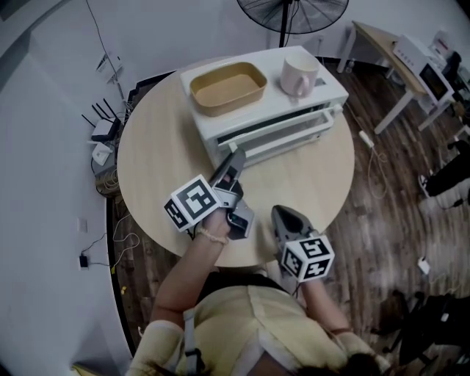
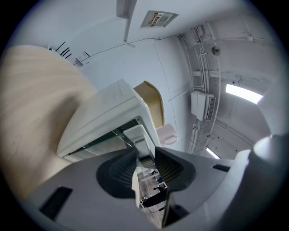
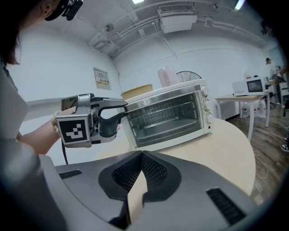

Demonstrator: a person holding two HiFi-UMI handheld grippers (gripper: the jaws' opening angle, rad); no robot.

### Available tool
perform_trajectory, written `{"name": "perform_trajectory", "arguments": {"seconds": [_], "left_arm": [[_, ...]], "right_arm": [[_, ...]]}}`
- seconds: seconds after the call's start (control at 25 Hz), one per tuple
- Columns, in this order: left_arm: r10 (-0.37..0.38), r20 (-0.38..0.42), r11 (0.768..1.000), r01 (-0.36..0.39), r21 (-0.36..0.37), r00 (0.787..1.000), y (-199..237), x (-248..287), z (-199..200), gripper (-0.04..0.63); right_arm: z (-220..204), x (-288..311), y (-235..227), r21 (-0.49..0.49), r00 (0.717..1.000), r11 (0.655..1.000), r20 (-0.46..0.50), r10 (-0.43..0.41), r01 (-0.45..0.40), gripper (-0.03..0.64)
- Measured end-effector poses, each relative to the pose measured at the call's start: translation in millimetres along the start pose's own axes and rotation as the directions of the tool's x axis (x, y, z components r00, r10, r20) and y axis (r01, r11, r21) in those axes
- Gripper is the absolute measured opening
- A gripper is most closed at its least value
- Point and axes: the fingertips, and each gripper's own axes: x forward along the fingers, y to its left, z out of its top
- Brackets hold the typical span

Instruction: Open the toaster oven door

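A white toaster oven (image 1: 294, 121) stands at the back of the round table (image 1: 161, 154), its glass door (image 3: 165, 115) upright against the body. My left gripper (image 1: 236, 156) reaches the left end of the white door handle (image 2: 137, 135). In the left gripper view the handle runs between the jaws and both pads lie against it. From the right gripper view, the left gripper (image 3: 122, 108) sits at the door's upper left corner. My right gripper (image 1: 281, 213) hovers near the table's front edge, shut and holding nothing.
A tan tray (image 1: 228, 88) and a pink mug (image 1: 298, 76) rest on top of the oven. A fan (image 1: 292, 15) stands behind the table. A desk with a microwave (image 1: 422, 62) is at the far right. Cables lie on the floor at the left.
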Motion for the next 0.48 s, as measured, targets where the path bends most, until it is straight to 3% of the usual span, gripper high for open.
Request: {"name": "perform_trajectory", "arguments": {"seconds": [0.48], "left_arm": [[-0.009, -0.030, 0.996, 0.012, 0.093, 1.000, -2.6, -10.9, -19.2, 0.129]], "right_arm": [[-9.1, -15.1, -2.1, 0.008, 1.000, 1.000, -0.002, -0.022, 0.022, 0.003]]}}
